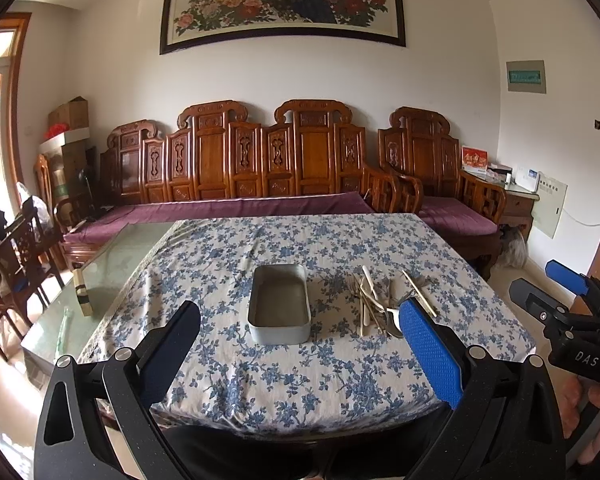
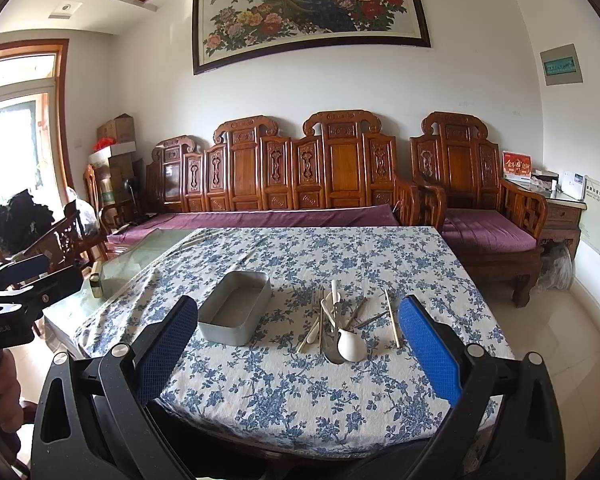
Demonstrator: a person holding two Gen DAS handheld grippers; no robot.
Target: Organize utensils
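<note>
An empty grey metal tin sits on the blue-flowered tablecloth. To its right lies a loose pile of utensils: forks, chopsticks, a metal spoon and a white spoon. One chopstick lies apart on the right. My left gripper is open and empty, held before the table's near edge, in line with the tin. My right gripper is open and empty, near the front edge, facing the pile; it also shows in the left wrist view.
The cloth covers part of a glass-topped table; a small block stands on the glass at left. A carved wooden sofa with purple cushions stands behind the table, with an armchair at right.
</note>
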